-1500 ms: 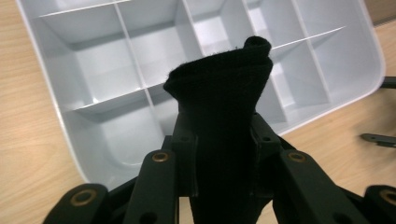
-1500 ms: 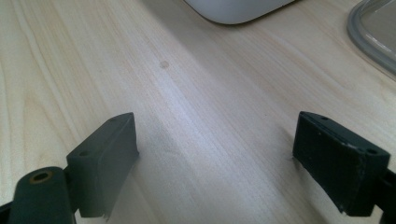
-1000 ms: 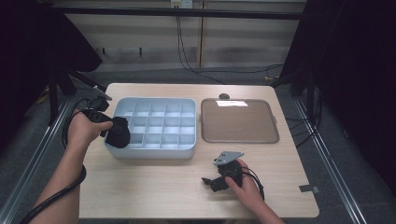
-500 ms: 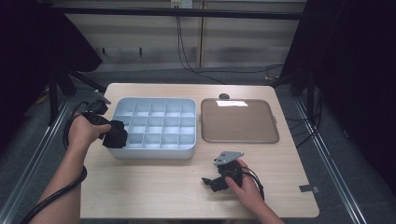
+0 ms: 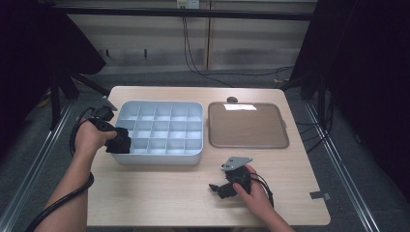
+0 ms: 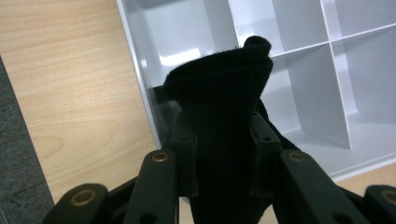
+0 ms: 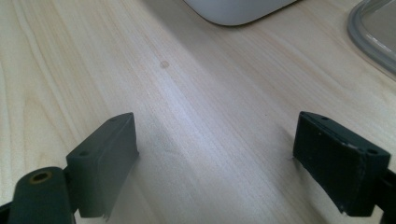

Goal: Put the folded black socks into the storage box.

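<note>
broad wooden table point(image 5: 159, 203), pale grain, carrying everything else. toward the far left of it, a light grey compartment tray point(image 5: 162, 155), a grid of square cells with thin white dividers, every visible cell bare down to its floor. just right of that, apart by a narrow gap, a shallow brown tray point(image 5: 247, 126) with rounded corners and a pale rim, nothing lying inside. beyond its far edge, a small dark round object point(image 5: 232, 99) on the wood, too small to identify.

at the tray's left wall, near the front-left corner, the left gripper point(image 5: 118, 141), clamped shut around a black cloth item point(image 6: 222, 107), likely a rolled sock. pinched between both jaws, bunched top sticking up past them, hanging over the rim above the leftmost column of cells; not resting in any cell.

on the near right part of the table, the right gripper point(image 5: 223, 188), held low over bare wood in front of the trays, jaws spread wide apart, gripping nothing. corner of the compartment tray and curved edge of the brown tray just ahead in the right gripper view.
</note>
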Demonstrator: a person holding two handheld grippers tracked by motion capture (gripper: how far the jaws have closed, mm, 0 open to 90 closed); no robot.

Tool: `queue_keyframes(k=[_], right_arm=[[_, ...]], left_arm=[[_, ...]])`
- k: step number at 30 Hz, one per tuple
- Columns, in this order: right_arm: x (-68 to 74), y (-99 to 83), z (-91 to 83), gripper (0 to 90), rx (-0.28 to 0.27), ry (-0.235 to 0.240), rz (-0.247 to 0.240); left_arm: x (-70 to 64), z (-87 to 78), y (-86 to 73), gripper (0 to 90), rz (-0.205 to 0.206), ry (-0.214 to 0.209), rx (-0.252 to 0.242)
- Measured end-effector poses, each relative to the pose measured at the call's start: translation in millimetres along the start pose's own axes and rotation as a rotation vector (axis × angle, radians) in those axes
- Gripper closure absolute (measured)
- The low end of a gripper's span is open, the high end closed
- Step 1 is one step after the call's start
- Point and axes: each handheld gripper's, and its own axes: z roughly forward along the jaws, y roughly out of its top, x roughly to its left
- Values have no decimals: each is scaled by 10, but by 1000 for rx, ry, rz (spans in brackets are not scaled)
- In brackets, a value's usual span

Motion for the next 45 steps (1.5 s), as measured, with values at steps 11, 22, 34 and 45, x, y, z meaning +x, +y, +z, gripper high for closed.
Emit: queue_keyframes(k=[11, 22, 34, 45], right_arm=[[1, 0, 0, 131, 0, 0, 0], [0, 0, 0, 131, 0, 1, -1], [-3, 0, 1, 130, -3, -4, -5], [-1, 1, 1, 130, 0, 1, -2]], left_arm=[[-21, 86, 13, 695, -1, 32, 27], [-46, 250, 19, 689, -13, 47, 47], [-34, 137, 9, 623, -35, 39, 5], [-54, -83, 74, 610, -46, 52, -25]])
